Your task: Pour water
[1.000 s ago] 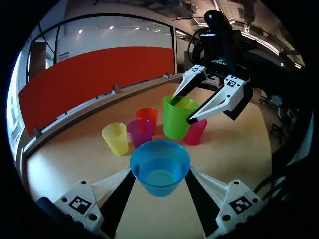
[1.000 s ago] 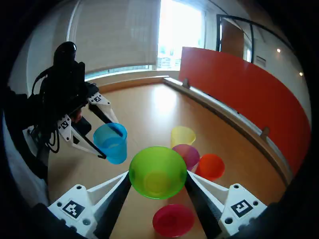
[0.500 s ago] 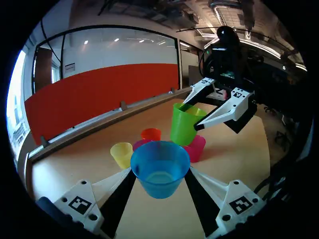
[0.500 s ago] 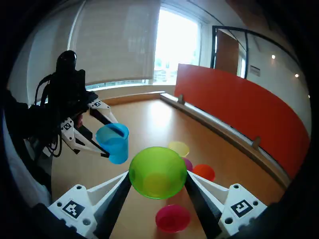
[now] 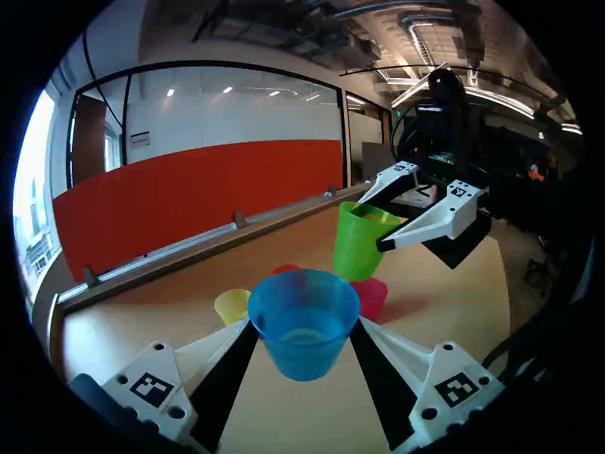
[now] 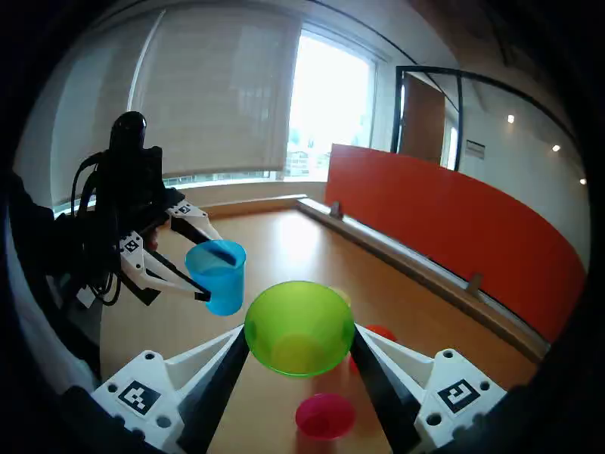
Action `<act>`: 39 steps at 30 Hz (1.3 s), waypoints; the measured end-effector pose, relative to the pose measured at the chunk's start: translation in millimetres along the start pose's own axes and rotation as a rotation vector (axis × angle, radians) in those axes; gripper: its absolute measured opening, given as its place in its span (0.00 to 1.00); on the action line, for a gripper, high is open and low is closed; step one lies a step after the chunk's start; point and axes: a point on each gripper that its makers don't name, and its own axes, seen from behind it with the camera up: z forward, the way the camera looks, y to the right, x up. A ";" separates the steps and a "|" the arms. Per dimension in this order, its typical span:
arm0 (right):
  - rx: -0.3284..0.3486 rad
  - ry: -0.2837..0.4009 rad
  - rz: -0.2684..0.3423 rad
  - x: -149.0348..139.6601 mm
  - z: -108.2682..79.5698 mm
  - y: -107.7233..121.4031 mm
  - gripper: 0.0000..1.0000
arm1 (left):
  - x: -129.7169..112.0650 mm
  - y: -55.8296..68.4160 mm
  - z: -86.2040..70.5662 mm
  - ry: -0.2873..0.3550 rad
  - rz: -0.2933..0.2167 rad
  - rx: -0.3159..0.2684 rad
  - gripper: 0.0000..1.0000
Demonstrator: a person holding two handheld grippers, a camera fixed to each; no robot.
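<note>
The left gripper (image 5: 304, 327) pinched the upright blue cup (image 5: 304, 318) of water with both fingers, while the right gripper (image 6: 299, 333) likewise pinched the upright green cup (image 6: 299, 321), held ahead-right of the blue one, rims well apart.

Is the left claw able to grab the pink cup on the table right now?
Probably not yet. The left claw is shut on the blue cup, which has water in it, up above the table. The pink cup stands free, but the claw has no room for it.
</note>
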 end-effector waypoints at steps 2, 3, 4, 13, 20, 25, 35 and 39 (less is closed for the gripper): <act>-0.005 0.014 0.000 2.9 -2.3 -0.3 0.93 | 2.8 -0.1 -0.9 0.009 -0.003 0.003 0.83; -0.007 0.021 0.000 4.4 -3.2 -0.5 0.93 | 4.1 -0.2 -1.4 0.013 -0.004 0.004 0.83; -0.010 0.030 -0.001 6.2 -4.1 -0.6 0.93 | 5.2 -0.2 -1.9 0.017 -0.005 0.005 0.83; -0.024 0.104 0.007 19.3 -9.4 -2.2 0.93 | 14.1 1.9 -4.9 0.041 -0.007 0.008 0.83; -0.027 0.162 0.025 30.4 -12.1 -2.7 0.93 | 20.7 4.4 -5.0 0.057 -0.008 0.003 0.83; -0.031 0.193 0.039 35.7 -14.4 -1.2 0.93 | 22.7 4.6 -4.2 0.060 -0.004 0.004 0.83; -0.033 0.254 0.049 43.8 -17.1 1.5 0.93 | 29.6 2.9 -2.9 0.074 -0.001 0.005 0.83; -0.025 0.268 0.055 45.3 -16.8 0.3 0.92 | 33.1 2.8 -3.2 0.087 0.000 0.004 0.83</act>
